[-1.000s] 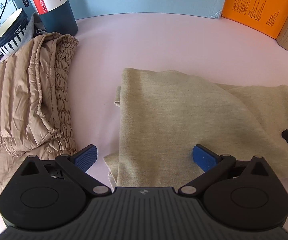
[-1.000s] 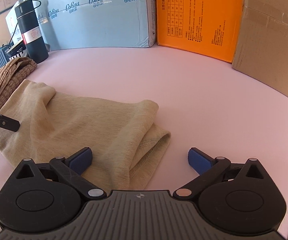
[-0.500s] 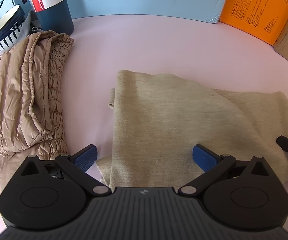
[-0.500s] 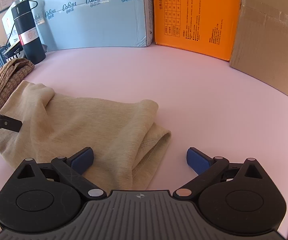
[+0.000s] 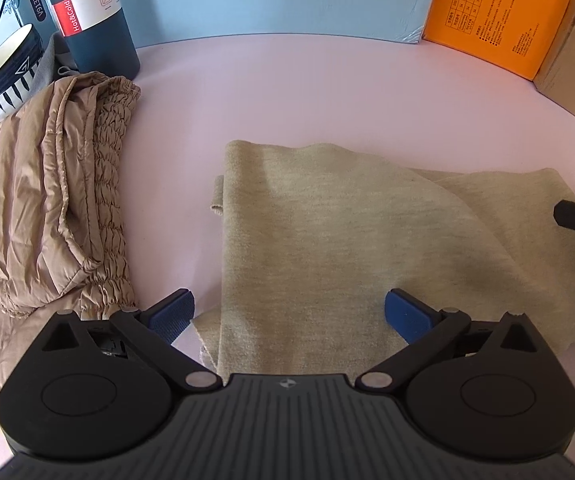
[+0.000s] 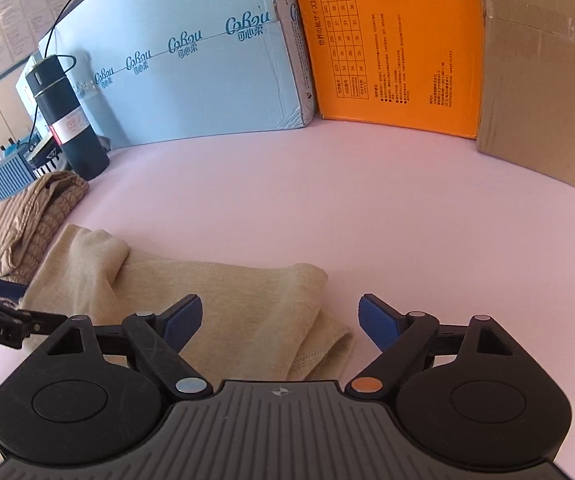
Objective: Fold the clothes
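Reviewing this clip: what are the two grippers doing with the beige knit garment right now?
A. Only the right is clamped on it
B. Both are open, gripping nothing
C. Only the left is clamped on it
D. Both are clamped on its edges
B: the left gripper and the right gripper both have their blue pads spread wide over the beige knit garment, with no cloth pinched between them.

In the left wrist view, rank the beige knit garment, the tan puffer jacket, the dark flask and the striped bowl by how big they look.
1. Beige knit garment
2. Tan puffer jacket, partly cut off at the frame edge
3. Dark flask, top cropped
4. Striped bowl, partly cropped
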